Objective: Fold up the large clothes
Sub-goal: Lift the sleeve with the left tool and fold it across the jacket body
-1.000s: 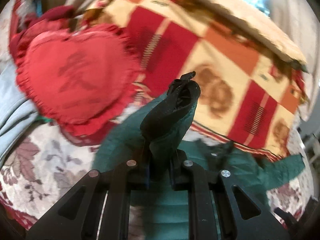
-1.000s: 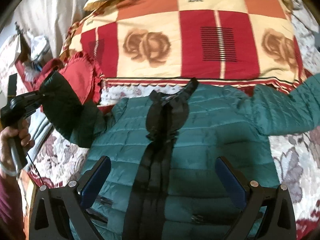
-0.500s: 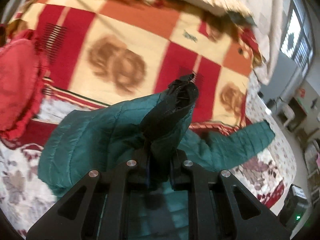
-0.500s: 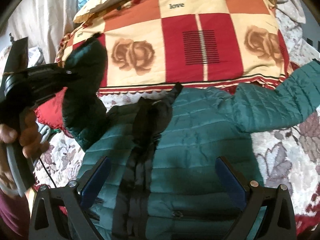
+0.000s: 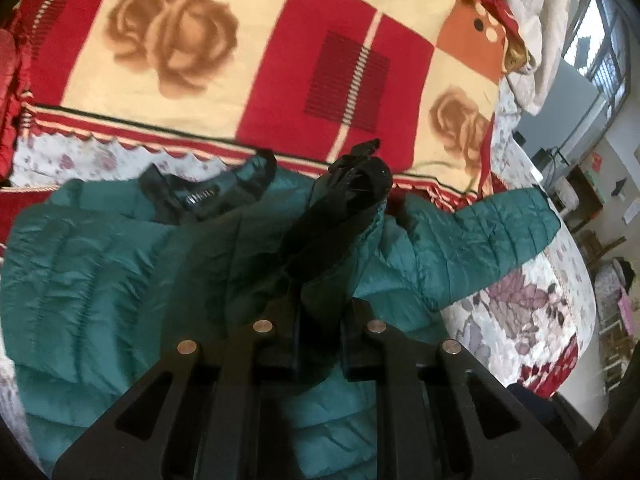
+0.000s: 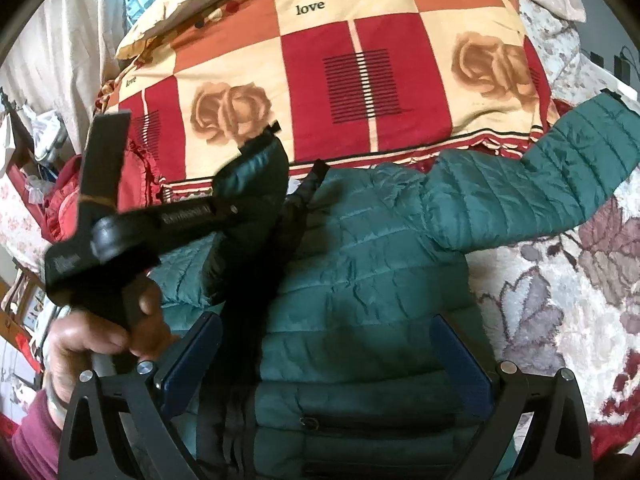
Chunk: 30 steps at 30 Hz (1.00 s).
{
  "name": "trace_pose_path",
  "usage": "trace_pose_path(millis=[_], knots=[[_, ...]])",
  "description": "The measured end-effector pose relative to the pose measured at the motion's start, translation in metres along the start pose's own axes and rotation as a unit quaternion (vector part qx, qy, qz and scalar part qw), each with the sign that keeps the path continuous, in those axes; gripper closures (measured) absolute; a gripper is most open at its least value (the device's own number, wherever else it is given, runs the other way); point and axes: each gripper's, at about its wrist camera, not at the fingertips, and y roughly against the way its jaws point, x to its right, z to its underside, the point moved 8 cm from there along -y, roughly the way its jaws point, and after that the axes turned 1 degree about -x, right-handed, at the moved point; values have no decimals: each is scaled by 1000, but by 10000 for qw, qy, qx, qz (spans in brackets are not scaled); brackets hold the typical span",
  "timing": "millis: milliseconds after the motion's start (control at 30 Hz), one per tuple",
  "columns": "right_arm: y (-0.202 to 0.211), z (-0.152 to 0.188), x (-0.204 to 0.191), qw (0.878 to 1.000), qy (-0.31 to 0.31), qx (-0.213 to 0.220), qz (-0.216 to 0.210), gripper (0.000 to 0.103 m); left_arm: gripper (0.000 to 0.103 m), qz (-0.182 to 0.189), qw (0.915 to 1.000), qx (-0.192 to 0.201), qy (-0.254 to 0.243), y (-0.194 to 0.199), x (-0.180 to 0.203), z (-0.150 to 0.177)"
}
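Note:
A teal quilted puffer jacket (image 6: 372,276) lies front up on the bed, with a black zip strip down its middle. My left gripper (image 5: 320,332) is shut on the jacket's left sleeve cuff (image 5: 352,184) and holds it raised over the chest. In the right wrist view the left gripper (image 6: 224,212) and the hand holding it sit at the left, above the jacket. The other sleeve (image 6: 560,184) stretches out flat to the right. My right gripper (image 6: 326,364) is open and empty, hovering above the jacket's lower part.
A red, orange and cream blanket with rose squares (image 6: 360,80) lies folded behind the jacket's collar. A red heart-shaped cushion (image 6: 132,184) sits at the left. The floral bedsheet (image 6: 560,300) shows to the right. Room furniture stands beyond the bed's right edge (image 5: 580,208).
My left gripper has carried the sleeve cuff from the left side of the bed rightwards, over the jacket's chest. The right gripper has stayed open above the lower jacket.

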Motion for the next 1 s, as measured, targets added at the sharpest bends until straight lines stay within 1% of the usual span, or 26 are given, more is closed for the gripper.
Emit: trace_pose_path(millis=[33, 100, 167, 300, 367, 500, 667, 700, 767, 867, 933, 1000], knots=[[0, 0, 2, 10000, -39, -18, -2, 0, 90, 51, 10000, -28, 24, -3, 0, 1], [-1, 1, 5, 9999, -121, -49, -2, 0, 87, 266, 9995, -87, 175, -8, -1, 4], [-3, 1, 6, 9998, -187, -85, -26, 0, 81, 362, 9989, -172, 223, -13, -3, 6], [-4, 2, 4, 9998, -174, -123, -54, 0, 74, 269, 9994, -235, 14, -17, -2, 12], [-4, 2, 2, 9998, -133, -133, -46, 0, 66, 276, 9993, -265, 16, -17, -2, 14], [-4, 2, 1, 9998, -121, -144, -36, 0, 63, 281, 9993, -252, 73, -15, -6, 14], [-5, 4, 1, 9997, -151, -195, -24, 0, 53, 340, 9990, -273, 140, -12, -9, 16], [-5, 4, 1, 9997, -153, -199, -22, 0, 52, 380, 9988, -274, 128, -10, -7, 16], [-5, 4, 1, 9997, -146, -199, -15, 0, 46, 411, 9988, -255, 91, -7, -5, 17], [-4, 4, 0, 9997, -119, -196, -8, 0, 46, 386, 9990, -210, 85, -1, -6, 16], [-6, 3, -1, 9997, -102, -202, -2, 0, 46, 446, 9986, -207, 182, 4, -10, 15], [-10, 1, -3, 9997, -86, -224, -3, 0, 46, 427, 9987, -164, 235, 13, -19, 13]])
